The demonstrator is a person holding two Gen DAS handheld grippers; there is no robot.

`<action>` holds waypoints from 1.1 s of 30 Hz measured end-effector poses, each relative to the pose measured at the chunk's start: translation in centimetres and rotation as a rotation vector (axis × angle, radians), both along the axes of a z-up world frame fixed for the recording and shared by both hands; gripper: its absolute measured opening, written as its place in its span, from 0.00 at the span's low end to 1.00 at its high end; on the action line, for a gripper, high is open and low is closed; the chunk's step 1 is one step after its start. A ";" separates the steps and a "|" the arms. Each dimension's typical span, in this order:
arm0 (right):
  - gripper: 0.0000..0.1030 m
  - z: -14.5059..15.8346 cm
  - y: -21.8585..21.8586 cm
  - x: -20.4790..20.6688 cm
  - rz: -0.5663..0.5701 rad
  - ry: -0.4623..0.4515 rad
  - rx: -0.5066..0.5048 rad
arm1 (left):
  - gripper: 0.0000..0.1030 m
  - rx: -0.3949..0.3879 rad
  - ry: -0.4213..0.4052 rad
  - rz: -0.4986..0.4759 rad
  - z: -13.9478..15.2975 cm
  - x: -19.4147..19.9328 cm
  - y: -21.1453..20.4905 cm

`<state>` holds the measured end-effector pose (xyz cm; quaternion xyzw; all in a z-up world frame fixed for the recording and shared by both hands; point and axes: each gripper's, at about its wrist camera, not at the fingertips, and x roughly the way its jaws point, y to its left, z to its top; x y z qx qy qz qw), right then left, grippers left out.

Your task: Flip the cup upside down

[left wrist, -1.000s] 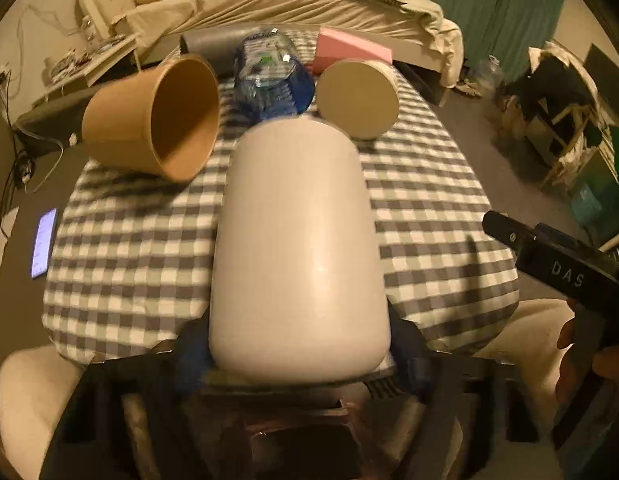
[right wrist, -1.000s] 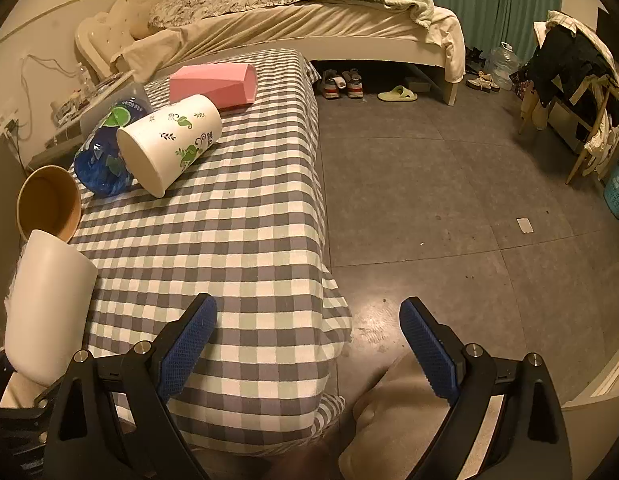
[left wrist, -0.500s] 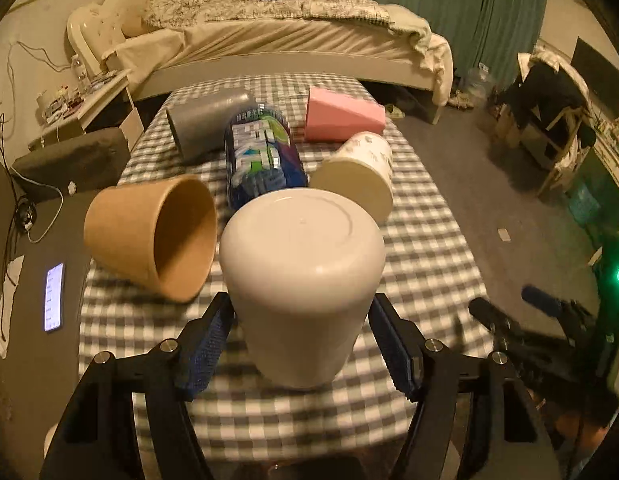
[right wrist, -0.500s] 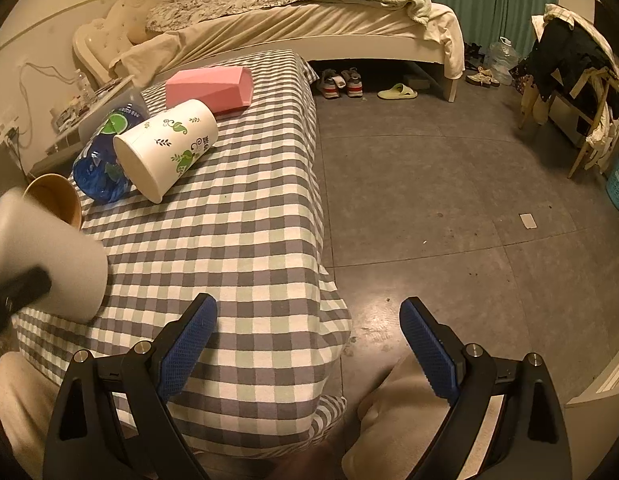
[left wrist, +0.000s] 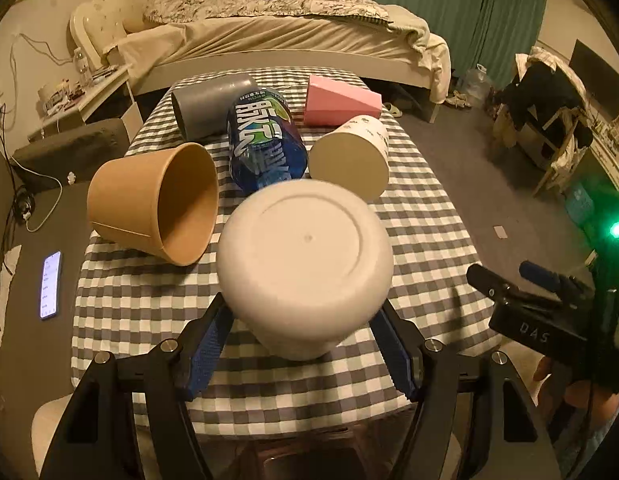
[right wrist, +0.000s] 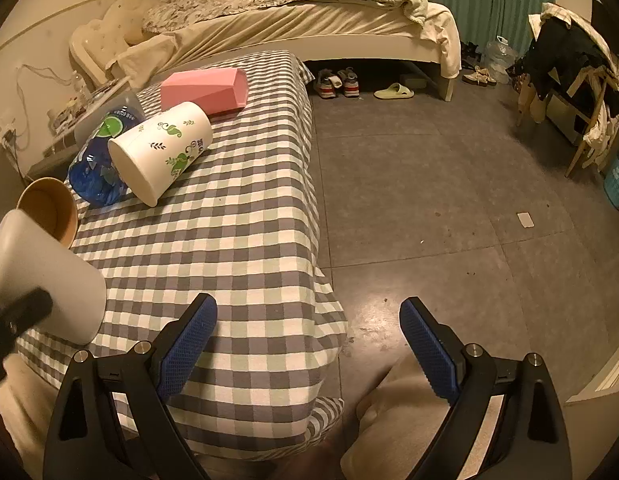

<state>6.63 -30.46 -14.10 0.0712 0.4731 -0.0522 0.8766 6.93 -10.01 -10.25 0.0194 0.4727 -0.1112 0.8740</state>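
My left gripper point(left wrist: 305, 344) is shut on a plain white cup point(left wrist: 305, 264). The cup's flat base faces the camera and it is held tilted above the near part of the checked table point(left wrist: 425, 240). The same cup shows at the left edge of the right wrist view point(right wrist: 41, 276), lying over with its base toward the table. My right gripper point(right wrist: 307, 344) is open and empty, past the table's right front corner, over the floor. It also shows in the left wrist view point(left wrist: 537, 304).
On the table lie a brown paper cup point(left wrist: 157, 200), a blue bottle point(left wrist: 263, 148), a patterned white cup point(left wrist: 353, 156), a grey cup point(left wrist: 213, 104) and a pink box point(left wrist: 337, 100). A phone point(left wrist: 49, 284) lies on the floor at left. A bed point(right wrist: 309, 16) stands behind.
My left gripper has tipped the white cup forward from side-on to base-on toward the camera. The right gripper has stayed where it was, open.
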 end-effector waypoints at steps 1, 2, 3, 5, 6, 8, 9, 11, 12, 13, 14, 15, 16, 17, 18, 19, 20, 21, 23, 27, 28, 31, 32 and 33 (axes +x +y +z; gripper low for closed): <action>0.90 0.1 0.1 0.0 0.002 -0.002 -0.002 | 0.70 -0.006 -0.009 -0.004 0.1 -0.1 0.0; 0.90 0.2 0.2 -0.1 0.009 -0.007 -0.003 | 0.72 -0.009 -0.021 -0.006 0.3 -0.2 0.0; 0.90 0.5 0.4 -0.1 0.014 -0.014 -0.006 | 0.76 -0.006 -0.037 -0.005 0.7 -0.3 -0.1; 0.90 1.4 0.7 -0.3 0.025 -0.035 -0.018 | 0.81 -0.005 -0.065 -0.005 1.3 -0.5 -0.1; 0.90 1.8 0.9 -0.4 0.029 -0.043 -0.021 | 0.81 -0.009 -0.077 -0.006 1.7 -0.6 -0.1; 0.90 3.1 1.2 -0.7 0.036 -0.071 -0.031 | 0.81 -0.025 -0.085 -0.007 2.5 -0.6 0.1; 0.90 3.7 1.3 -0.8 0.040 -0.083 -0.035 | 0.81 -0.037 -0.093 -0.004 3.0 -0.7 0.3; 0.90 5.3 1.7 -1.2 0.044 -0.108 -0.049 | 0.81 -0.064 -0.117 -0.002 4.2 -1.0 0.8; 0.90 6.2 1.9 -1.4 0.045 -0.125 -0.056 | 0.81 -0.071 -0.128 -0.002 4.7 -1.1 1.0; 0.90 6.8 2.0 -1.7 0.046 -0.134 -0.060 | 0.81 -0.079 -0.145 0.000 5.4 -1.4 1.3; 0.90 7.8 2.3 -2.1 0.048 -0.152 -0.067 | 0.81 -0.084 -0.160 0.005 6.0 -1.6 1.6; 0.90 8.4 2.4 -2.3 0.049 -0.161 -0.070 | 0.81 -0.090 -0.179 0.011 6.9 -1.9 2.0; 0.90 9.3 2.7 -2.6 0.052 -0.175 -0.075 | 0.81 -0.094 -0.191 0.017 7.6 -2.1 2.4; 0.90 10.4 3.0 -3.1 0.055 -0.194 -0.082 | 0.81 -0.101 -0.205 0.023 8.2 -2.4 2.8; 0.90 11.3 3.3 -3.4 0.058 -0.207 -0.088 | 0.81 -0.109 -0.219 0.027 8.7 -2.7 3.2; 0.90 12.0 3.6 -3.8 0.063 -0.218 -0.093 | 0.81 -0.114 -0.243 0.036 9.5 -3.2 3.9; 0.90 12.7 4.0 -4.3 0.069 -0.232 -0.098 | 0.81 -0.111 -0.260 0.044 9.9 -3.7 4.5; 0.90 13.6 4.5 -4.9 0.077 -0.247 -0.102 | 0.82 -0.106 -0.273 0.053 10.3 -4.0 4.9; 0.90 14.7 5.4 -6.0 0.094 -0.270 -0.103 | 0.85 -0.086 -0.301 0.078 10.9 -5.0 6.4; 0.90 15.2 7.4 -7.6 0.124 -0.285 -0.089 | 0.88 -0.057 -0.327 0.120 10.9 -6.4 8.7; 0.90 15.0 7.9 -7.9 0.133 -0.283 -0.079 | 0.89 -0.044 -0.330 0.134 10.7 -6.9 9.4; 0.92 14.0 9.6 -8.6 0.159 -0.275 -0.070 | 0.94 -0.020 -0.331 0.161 9.9 -7.8 10.5; 0.94 13.5 10.4 -8.9 0.169 -0.270 -0.074 | 0.95 -0.014 -0.328 0.172 9.5 -8.1 10.9; 0.95 13.2 10.9 -9.1 0.172 -0.268 -0.079 | 0.95 -0.010 -0.324 0.182 9.1 -8.3 11.2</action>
